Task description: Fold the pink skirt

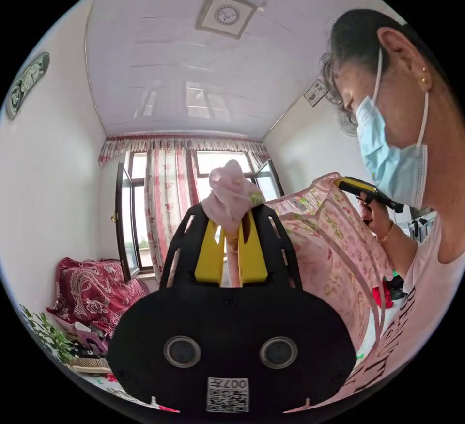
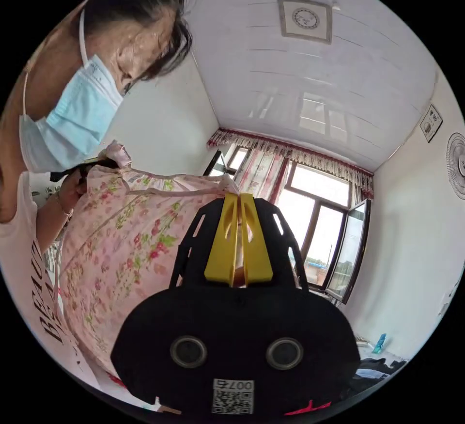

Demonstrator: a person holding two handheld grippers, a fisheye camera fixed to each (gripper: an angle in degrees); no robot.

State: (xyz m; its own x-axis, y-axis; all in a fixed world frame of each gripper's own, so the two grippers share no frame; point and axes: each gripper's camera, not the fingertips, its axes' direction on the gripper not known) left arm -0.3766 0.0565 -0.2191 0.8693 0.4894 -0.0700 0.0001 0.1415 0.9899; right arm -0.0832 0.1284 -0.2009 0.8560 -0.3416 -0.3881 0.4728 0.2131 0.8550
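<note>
The pink floral skirt (image 1: 334, 249) is held up in the air, stretched by its top edge between both grippers. In the left gripper view my left gripper (image 1: 232, 223) is shut on a bunched corner of it, and pink cloth pokes out above the yellow jaws. The right gripper (image 1: 361, 187), held in a hand, grips the far corner. In the right gripper view my right gripper (image 2: 239, 197) is shut on the skirt's edge, and the skirt (image 2: 126, 249) hangs down to the left. The left gripper (image 2: 72, 168) shows dark at the other corner.
The person (image 1: 416, 288) stands close behind the skirt in a light printed shirt. A curtained window (image 1: 169, 201) fills the far wall, with one pane swung open (image 2: 348, 254). Red patterned bedding (image 1: 97, 288) and a green plant (image 1: 46, 334) lie low on the left.
</note>
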